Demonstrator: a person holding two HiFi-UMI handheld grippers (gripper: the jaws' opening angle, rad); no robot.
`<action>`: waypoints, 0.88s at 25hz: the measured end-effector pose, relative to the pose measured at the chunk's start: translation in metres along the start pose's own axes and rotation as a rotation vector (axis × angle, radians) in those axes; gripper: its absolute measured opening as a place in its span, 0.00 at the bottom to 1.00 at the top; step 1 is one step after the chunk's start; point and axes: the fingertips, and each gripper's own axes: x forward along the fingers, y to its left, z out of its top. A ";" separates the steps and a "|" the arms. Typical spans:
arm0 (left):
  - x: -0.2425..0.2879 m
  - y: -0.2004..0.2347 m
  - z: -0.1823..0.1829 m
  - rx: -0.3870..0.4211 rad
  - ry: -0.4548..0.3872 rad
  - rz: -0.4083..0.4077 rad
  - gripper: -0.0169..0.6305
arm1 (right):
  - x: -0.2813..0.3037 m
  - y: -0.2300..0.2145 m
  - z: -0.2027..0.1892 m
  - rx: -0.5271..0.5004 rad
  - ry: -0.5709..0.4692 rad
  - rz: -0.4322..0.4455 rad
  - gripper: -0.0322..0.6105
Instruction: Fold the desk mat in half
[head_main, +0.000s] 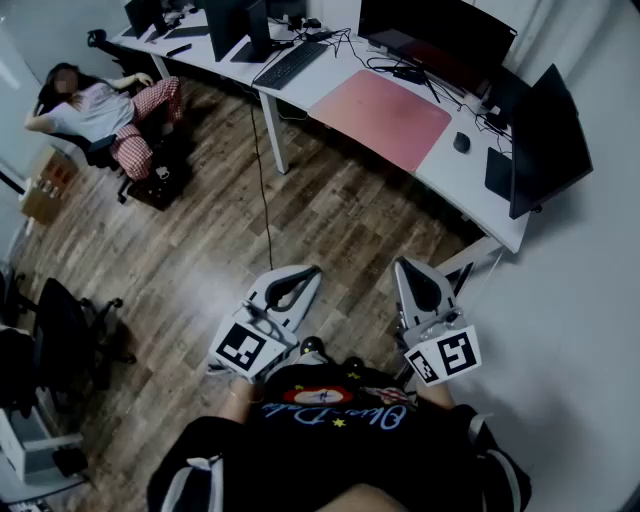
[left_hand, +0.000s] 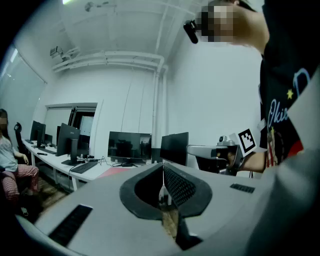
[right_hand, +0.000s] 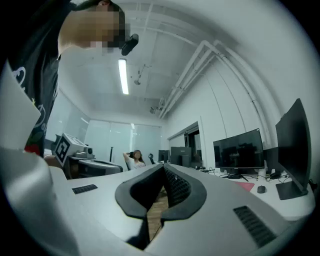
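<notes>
An office with a wooden floor; the pink desk mat (head_main: 380, 118) lies flat on the white desk (head_main: 470, 205), well apart. Left gripper (head_main: 300, 280) and right gripper (head_main: 412, 275) are both clenched and empty, so folding hasn't begun; next is approaching the mat's edge.

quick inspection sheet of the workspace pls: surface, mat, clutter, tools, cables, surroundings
surface: white desk, crowded
job's things: pink desk mat lies flat, unfolded
clutter: mouse beside the mat; keyboard; monitors
grippers: left tool and right tool shut, empty, over the floor short of the desk
cables: tangle behind the mat; one cable hangs to the floor
surroundings: wooden floor; person reclining in a chair
</notes>
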 end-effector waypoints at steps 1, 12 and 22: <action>-0.001 0.002 0.000 -0.006 -0.003 0.002 0.03 | 0.001 0.000 0.000 -0.001 -0.001 -0.002 0.05; -0.010 0.033 -0.004 -0.018 -0.009 0.066 0.03 | 0.024 -0.003 -0.007 -0.068 0.061 -0.039 0.05; -0.031 0.077 -0.010 -0.031 0.000 0.115 0.03 | 0.061 0.014 -0.012 -0.104 0.092 -0.017 0.06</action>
